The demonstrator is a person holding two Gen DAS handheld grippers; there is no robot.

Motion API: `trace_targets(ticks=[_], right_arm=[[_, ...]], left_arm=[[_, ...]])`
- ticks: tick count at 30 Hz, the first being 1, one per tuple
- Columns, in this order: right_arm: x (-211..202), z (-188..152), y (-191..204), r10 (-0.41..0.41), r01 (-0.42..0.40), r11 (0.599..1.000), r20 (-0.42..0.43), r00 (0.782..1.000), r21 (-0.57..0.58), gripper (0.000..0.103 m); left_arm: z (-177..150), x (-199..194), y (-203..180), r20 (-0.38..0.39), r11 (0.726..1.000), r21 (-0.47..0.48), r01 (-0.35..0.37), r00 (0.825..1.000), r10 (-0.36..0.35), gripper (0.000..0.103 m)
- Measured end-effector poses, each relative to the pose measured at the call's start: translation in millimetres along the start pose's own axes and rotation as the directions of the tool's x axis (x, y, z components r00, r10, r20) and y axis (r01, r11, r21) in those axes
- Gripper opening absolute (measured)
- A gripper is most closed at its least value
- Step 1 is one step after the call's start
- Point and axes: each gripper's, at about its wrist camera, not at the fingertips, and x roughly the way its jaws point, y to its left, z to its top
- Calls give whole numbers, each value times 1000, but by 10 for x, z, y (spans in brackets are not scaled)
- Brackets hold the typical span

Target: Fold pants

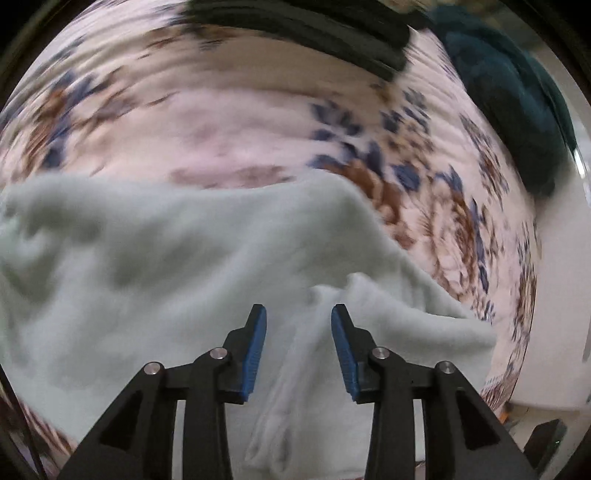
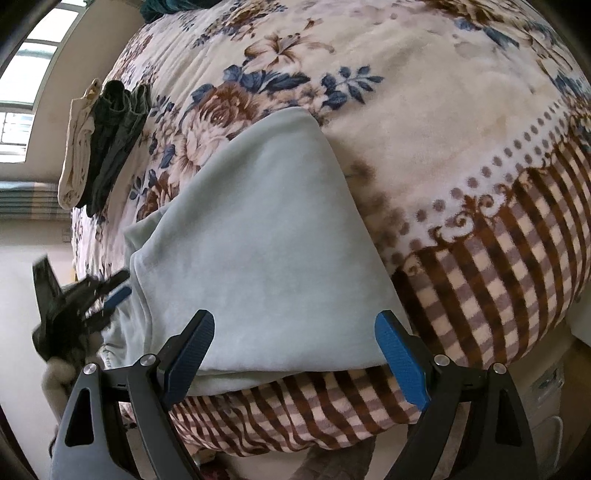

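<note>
Pale mint-green fleece pants (image 2: 258, 236) lie folded on a floral blanket (image 2: 424, 122) near the bed's front edge. In the left wrist view the pants (image 1: 166, 258) fill the lower half, blurred, with a bunched ridge of fabric running between the fingers. My left gripper (image 1: 298, 314) is open, its blue pads apart on either side of that ridge. It also shows at the left of the right wrist view (image 2: 114, 291), at the pants' left edge. My right gripper (image 2: 295, 325) is wide open and empty, just above the pants' near folded edge.
A pile of dark green and cream clothes (image 2: 99, 144) lies at the bed's far left edge. Dark teal fabric (image 1: 517, 99) and black fabric (image 1: 314, 26) lie at the far side in the left wrist view. The blanket's brown checked border (image 2: 498, 280) hangs over the front edge.
</note>
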Motion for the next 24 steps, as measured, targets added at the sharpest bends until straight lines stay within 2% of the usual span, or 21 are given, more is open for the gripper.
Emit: trace_targets(ticks=[4,7,10,12,15,16,17,18,19,20,21,22,24], right_arm=[[-60,-19,71,-24,24,999,9,1000,-43,91],[-43,-31,344,-98,101,980,26,995,-170,91],[56,-52,720,-172,181,928,56,983,-325,91],[174,-141,1048,-167,172,874,51,985,-454,91],[484,-487,1695,-120,79,711,-10,993,-698,90],[598,-626,1874,-130,74,639,-13,991,-766,90],[677,-720,1982,-141,79,590,-6,990,-804,87],[793,-854,2109,-158,89,517,8,987,-851,80],[935,-1001,2231,-180,88,434,10,984,-896,76],[1062,-1129,2317,-207,93,358,18,978,-929,72],[1152,-1209,2364,-231,100,304,29,973,-948,68],[1273,-1340,2405,-261,109,225,47,964,-968,63],[1420,-1472,2435,-297,157,129,113,948,-979,30]], left_arm=[[-185,-203,255,12,998,-65,4,1000,-4,34],[-395,-345,398,29,995,-87,-51,998,54,34],[-621,-479,664,50,979,-141,-144,987,153,34],[-762,-544,939,46,960,-214,-178,980,192,34],[-945,-591,1366,25,919,-325,-224,969,245,34],[-1021,-609,1532,22,899,-368,-239,964,265,34],[-1075,-613,1642,15,881,-393,-263,956,292,34],[-1104,-614,1713,11,871,-406,-278,951,309,34],[-1142,-611,1804,11,863,-420,-282,949,315,34],[-1167,-598,1871,10,863,-429,-266,954,299,34],[-1184,-578,1924,5,865,-435,-252,959,282,38],[-1195,-555,1955,3,865,-438,-244,962,273,40],[-1208,-535,1986,15,866,-445,-228,965,262,47]])
